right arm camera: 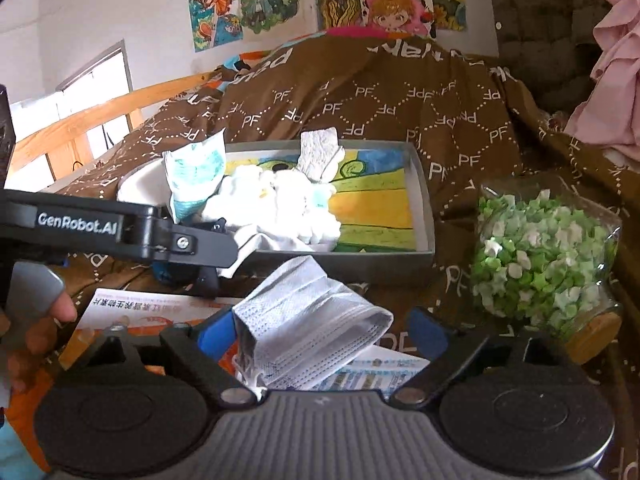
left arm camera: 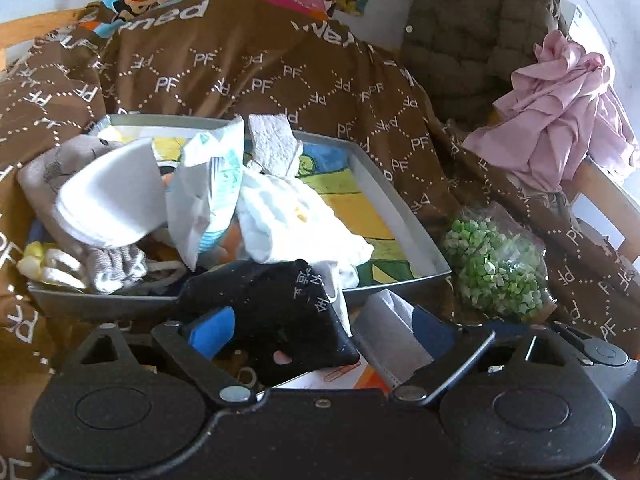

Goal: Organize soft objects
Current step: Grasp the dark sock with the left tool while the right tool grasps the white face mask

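Observation:
A grey tray (left arm camera: pixel 400 216) on a brown blanket holds several soft things: a white cloth (left arm camera: pixel 296 220), a white foam cup (left arm camera: pixel 116 196), a tissue pack (left arm camera: pixel 208 196), a grey plush (left arm camera: pixel 48 168). My left gripper (left arm camera: pixel 320 332) is open just before the tray's near edge, with a black printed cloth pouch (left arm camera: pixel 280 312) lying between its blue-padded fingers (left arm camera: pixel 212 328). My right gripper (right arm camera: pixel 324 332) is open, with a grey face mask (right arm camera: pixel 308 328) lying loose between its fingers. The tray (right arm camera: pixel 424 208) lies beyond it, the left gripper's arm (right arm camera: pixel 120 228) at left.
A clear bag of green paper stars (left arm camera: pixel 496 268) sits right of the tray, also in the right wrist view (right arm camera: pixel 540 256). A pink garment (left arm camera: pixel 560 108) and an olive jacket (left arm camera: pixel 472 32) lie at the back right. Printed leaflets (right arm camera: pixel 160 308) lie under the grippers. A wooden bed rail (right arm camera: pixel 100 108) runs at left.

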